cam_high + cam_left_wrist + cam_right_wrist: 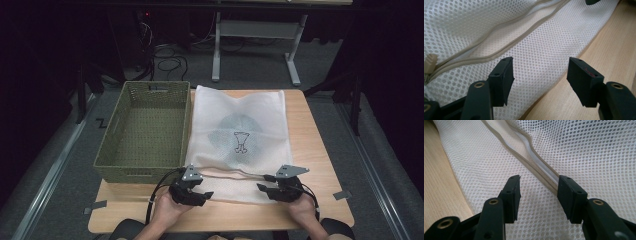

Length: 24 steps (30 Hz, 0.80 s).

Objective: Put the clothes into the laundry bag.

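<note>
Mesh bag [240, 130] flat on worktop [320, 150] beside basket [145, 130]; left tool [204, 194] and right tool [262, 188] gape empty over its near zipper edge; next, likely pinch that hem.

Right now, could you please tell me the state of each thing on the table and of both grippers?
Mesh bag: lying flat on the table, something dark inside.
Zipper: open along the part in view.
Zipper pull: at the bag's left end.
Basket: empty, upright beside the bag.
Left gripper: open, holding nothing.
Right gripper: open over the mesh by the zipper.
</note>
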Each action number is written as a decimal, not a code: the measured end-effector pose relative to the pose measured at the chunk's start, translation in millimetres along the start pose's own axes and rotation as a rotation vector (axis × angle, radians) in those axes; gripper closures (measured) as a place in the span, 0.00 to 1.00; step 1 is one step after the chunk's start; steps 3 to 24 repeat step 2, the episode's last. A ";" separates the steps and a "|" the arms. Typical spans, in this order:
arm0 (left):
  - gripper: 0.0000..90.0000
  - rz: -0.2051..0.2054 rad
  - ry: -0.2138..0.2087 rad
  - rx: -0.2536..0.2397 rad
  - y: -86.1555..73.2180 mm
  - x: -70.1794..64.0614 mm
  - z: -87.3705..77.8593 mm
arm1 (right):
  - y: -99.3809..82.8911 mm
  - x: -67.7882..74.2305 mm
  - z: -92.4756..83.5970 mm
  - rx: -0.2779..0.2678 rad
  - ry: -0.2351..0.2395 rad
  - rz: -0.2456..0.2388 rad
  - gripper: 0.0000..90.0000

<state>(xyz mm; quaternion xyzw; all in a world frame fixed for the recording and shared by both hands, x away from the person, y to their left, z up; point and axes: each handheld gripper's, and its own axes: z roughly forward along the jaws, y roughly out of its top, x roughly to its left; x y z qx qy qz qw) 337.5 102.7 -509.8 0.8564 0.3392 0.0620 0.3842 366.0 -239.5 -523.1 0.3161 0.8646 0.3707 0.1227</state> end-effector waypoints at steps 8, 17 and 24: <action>0.42 0.000 -0.003 0.002 0.1 0.3 0.3 | -0.3 -0.5 -0.3 -0.001 0.000 0.003 0.59; 0.42 0.000 -0.003 0.002 0.1 0.3 0.3 | -0.3 -0.5 -0.3 -0.001 0.000 0.003 0.59; 0.42 0.000 -0.003 0.002 0.1 0.3 0.3 | -0.3 -0.5 -0.3 -0.001 0.000 0.003 0.59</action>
